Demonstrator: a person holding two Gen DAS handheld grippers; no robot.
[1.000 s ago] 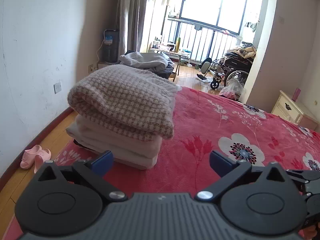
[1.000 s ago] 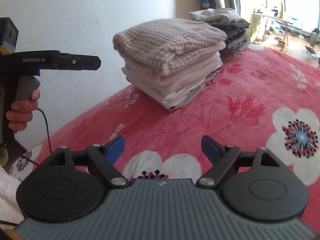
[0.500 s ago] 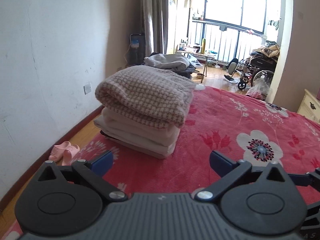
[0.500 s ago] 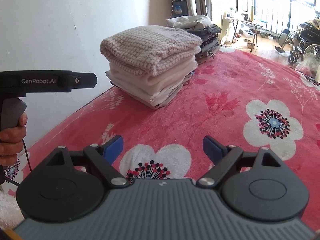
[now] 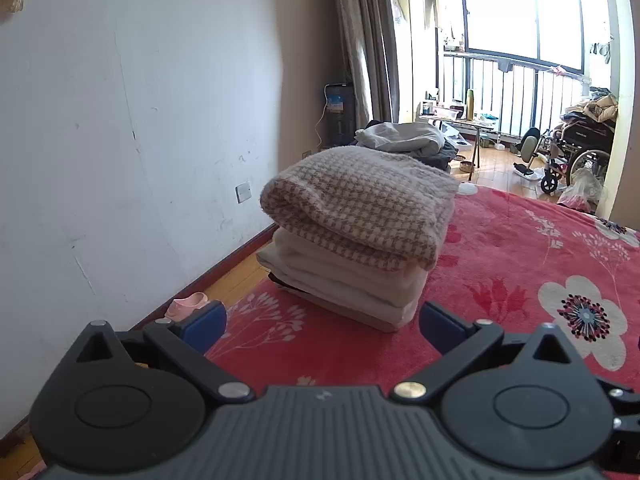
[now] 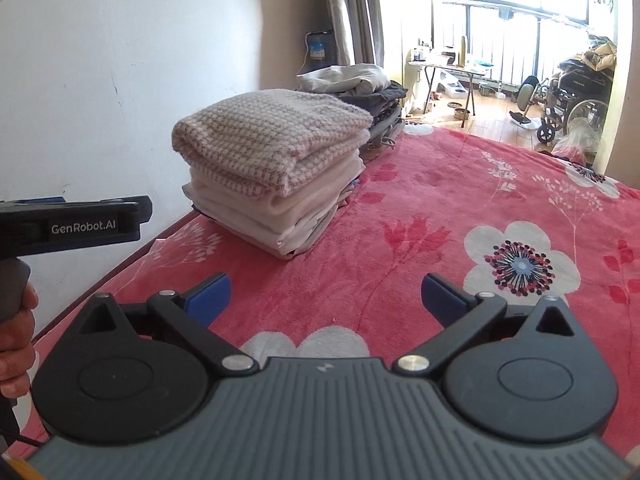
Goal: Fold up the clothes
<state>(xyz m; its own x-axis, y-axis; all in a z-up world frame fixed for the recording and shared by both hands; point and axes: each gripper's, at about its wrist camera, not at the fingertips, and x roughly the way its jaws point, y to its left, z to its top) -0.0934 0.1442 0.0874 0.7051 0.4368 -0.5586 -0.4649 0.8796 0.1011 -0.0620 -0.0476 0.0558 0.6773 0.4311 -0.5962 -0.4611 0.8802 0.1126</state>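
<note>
in the right wrist view a hand point(image 6: 14, 344) at 9 o'clock grips the handle of the left gripper point(image 5: 322, 322), whose blue pads stand wide apart with nothing between them. at 12 o'clock from it the pile of folded clothes point(image 5: 356, 236), checked knit on top, sits on the red floral blanket point(image 5: 520, 280) near the wall-side edge. the right gripper point(image 6: 325, 300), jaws opening and empty, hangs over the blanket with the pile at 11 o'clock, well apart.
</note>
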